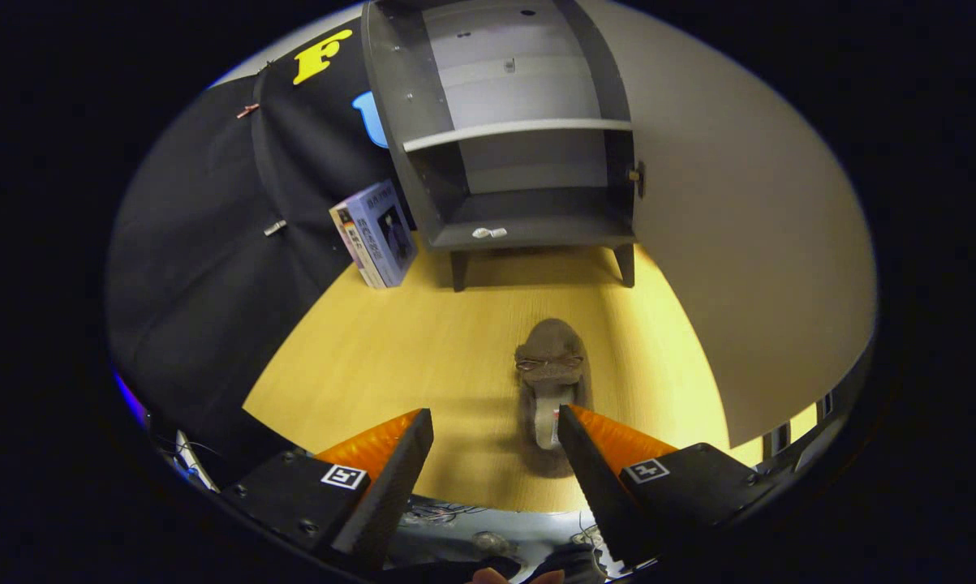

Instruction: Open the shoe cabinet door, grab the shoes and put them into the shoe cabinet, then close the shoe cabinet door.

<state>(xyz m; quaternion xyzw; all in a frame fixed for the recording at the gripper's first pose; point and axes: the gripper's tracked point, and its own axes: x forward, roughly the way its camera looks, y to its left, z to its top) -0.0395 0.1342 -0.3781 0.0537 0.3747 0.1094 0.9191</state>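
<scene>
The gripper (pixel 496 438) is seen with its two orange-backed fingers (pixel 390 478) spread wide apart, and nothing is held between them. A brown fuzzy slipper (pixel 551 381) with a small bow across its upper is laid on the yellow wooden floor (pixel 390 357), just ahead of the fingers and nearer the right one; its heel end is partly covered by that finger's tip, though it cannot be told whether the two are touching. The slipper's toe is pointed toward the shoe cabinet (pixel 528 235), which is stood on short dark legs at the far edge of the floor, well beyond the fingers. The cabinet is seen open: its grey interior is exposed, a pale shelf (pixel 520 130) is fitted across the middle, and a small white item (pixel 488 233), too small to be identified, is seen on the front lip of the bottom board. The cabinet door (pixel 747 243) is swung out on the right-hand side, its broad pale face being turned toward the camera and stretching along the right edge of the floor. A bluish printed box (pixel 376 234) is leaned upright by the cabinet's left side, at the far left corner of the floor, against the black cloth wall (pixel 204 268).
</scene>
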